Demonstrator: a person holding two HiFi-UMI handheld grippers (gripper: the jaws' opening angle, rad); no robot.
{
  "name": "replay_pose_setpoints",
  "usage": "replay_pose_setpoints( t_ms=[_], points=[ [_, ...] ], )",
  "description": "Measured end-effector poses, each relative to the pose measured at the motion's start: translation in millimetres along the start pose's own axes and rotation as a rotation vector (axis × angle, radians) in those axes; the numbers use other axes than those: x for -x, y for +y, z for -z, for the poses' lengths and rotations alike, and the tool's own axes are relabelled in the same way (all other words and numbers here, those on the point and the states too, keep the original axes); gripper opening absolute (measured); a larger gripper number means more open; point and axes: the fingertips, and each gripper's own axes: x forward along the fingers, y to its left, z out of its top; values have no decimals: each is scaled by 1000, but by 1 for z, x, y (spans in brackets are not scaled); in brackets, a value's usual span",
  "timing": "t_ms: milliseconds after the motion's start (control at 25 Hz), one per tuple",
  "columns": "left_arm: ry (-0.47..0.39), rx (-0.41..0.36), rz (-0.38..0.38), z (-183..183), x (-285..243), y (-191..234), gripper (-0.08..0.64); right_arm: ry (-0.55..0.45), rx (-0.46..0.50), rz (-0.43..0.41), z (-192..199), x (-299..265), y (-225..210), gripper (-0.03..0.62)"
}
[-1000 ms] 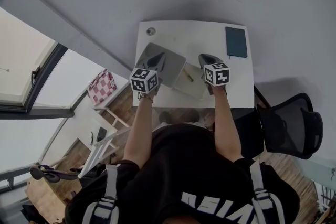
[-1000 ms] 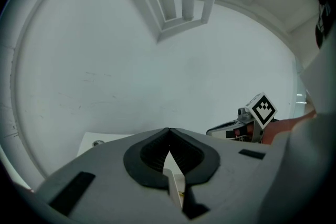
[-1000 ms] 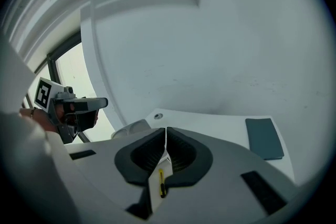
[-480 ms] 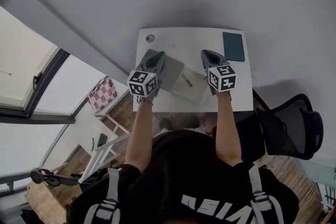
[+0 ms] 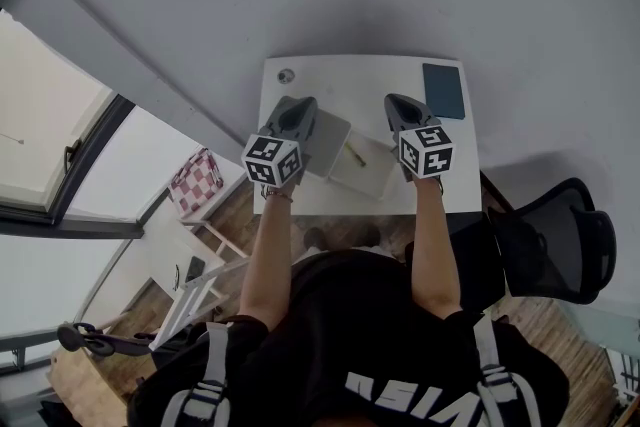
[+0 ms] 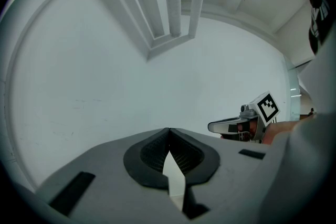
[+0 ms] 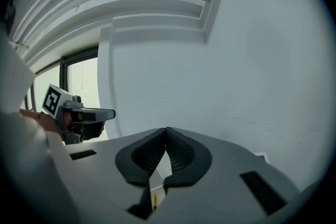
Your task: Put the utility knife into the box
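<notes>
- Yellow is all I can make out of the utility knife (image 5: 352,153): a thin, short sliver lying aslant between my two tools, at the edge where the white box (image 5: 372,177) meets a grey panel (image 5: 328,137) on the desk (image 5: 350,80). I cannot tell whether it rests inside the box or only on its rim.
- My left gripper (image 5: 298,107) has its jaws pressed together at the tips with nothing between them. It hangs over the grey panel, apart from the knife.
- My right gripper (image 5: 398,105) is likewise closed and empty. In its own view a bit of yellow shows low down through the gap behind the pads, which I take for the knife below it.
- I expect the knife to be light, stiff and narrow, with a smooth casing that could slip or pivot in ribbed pads.
- I would pinch it across the middle of the handle, well away from the blade end. I would square the jaws to its long axis so it does not swing.
- Lying flat, it offers little height to grip, so the pads would need to come down close to the surface.
- No brand or label on the knife or box is legible at this size.
- Each gripper's cube carries black-and-white square markers, not words.
- White lettering on the person's black shirt is cut off at the lower edge of the head view and cannot be read.
</notes>
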Motion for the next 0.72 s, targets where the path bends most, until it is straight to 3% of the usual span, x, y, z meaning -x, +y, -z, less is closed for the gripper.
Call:
replay_pose_setpoints(
  t_ms=[720],
  points=[
    [1, 0, -3, 1, 3, -5, 25, 33, 24, 7, 4, 5, 0, 15]
  ],
)
